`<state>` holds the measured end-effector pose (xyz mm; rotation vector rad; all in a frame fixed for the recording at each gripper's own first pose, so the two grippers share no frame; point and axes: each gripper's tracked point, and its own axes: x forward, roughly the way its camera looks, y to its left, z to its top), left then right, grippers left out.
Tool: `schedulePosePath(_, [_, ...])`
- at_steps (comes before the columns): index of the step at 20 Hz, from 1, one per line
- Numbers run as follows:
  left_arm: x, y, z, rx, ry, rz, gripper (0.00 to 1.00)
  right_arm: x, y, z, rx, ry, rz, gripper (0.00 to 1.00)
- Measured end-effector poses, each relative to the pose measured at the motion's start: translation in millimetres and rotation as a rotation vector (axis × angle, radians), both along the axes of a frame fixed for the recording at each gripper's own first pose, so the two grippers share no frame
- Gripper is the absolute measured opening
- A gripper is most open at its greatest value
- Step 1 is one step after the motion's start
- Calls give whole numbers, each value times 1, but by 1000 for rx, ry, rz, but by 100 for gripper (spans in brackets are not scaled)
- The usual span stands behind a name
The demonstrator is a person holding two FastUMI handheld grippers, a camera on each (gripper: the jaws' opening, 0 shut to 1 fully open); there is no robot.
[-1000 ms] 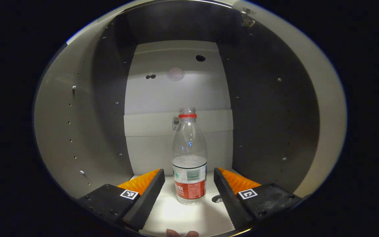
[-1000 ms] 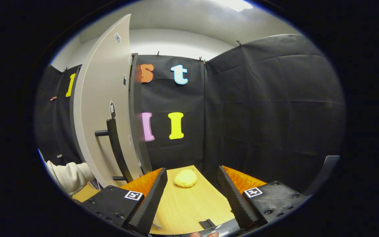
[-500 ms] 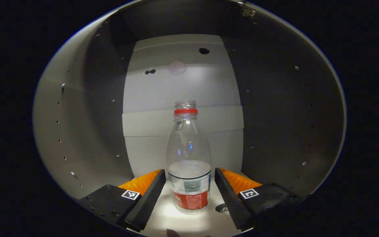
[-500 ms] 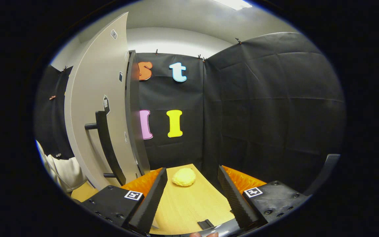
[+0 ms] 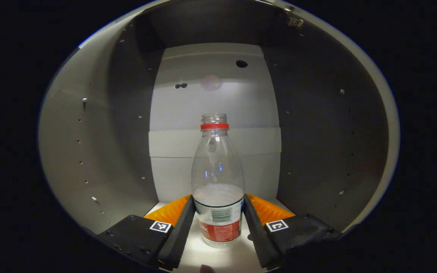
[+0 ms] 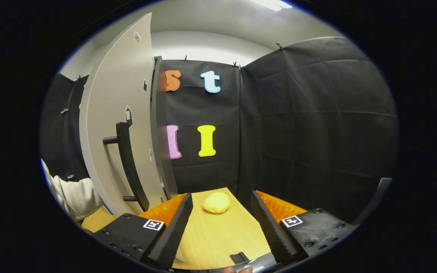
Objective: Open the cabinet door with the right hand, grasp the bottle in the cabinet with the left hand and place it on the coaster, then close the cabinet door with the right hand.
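A clear plastic bottle (image 5: pixel 217 167) with a red neck ring and a red and white label stands upright on the floor of the cabinet (image 5: pixel 89 125). It has no cap. My left gripper (image 5: pixel 217 198) reaches into the cabinet, and both fingers press on the bottle's lower label part, one on each side. In the right gripper view the cabinet door (image 6: pixel 116 98) stands swung open at the left, its black bar handle (image 6: pixel 127 159) facing me. My right gripper (image 6: pixel 222 195) hangs open over the wooden table (image 6: pixel 218 235), with nothing between its fingers. A yellow round coaster (image 6: pixel 216 202) lies just beyond its fingertips.
The cabinet's dark side walls (image 5: pixel 317 132) close in on both sides of the bottle, and the pale back panel (image 5: pixel 214 106) is behind it. A light sleeve (image 6: pixel 74 193) shows low at the left by the door. Black cloth walls the table's far side.
My left gripper has moved in around the bottle and its fingers have closed onto the label. The right gripper has barely shifted and stays open.
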<state>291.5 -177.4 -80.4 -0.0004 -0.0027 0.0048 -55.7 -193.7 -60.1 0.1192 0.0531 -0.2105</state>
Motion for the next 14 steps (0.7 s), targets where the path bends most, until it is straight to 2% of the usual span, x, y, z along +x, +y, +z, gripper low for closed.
schedulePosePath(7, [-100, 44, 28, 13, -60, -3, 75, 14, 15, 0, 29, -28, 59, 97])
schedulePosePath(14, [-201, 95, 12, -6, -91, -2, 75, 20, 8, 15, 8, -82, 27, 97])
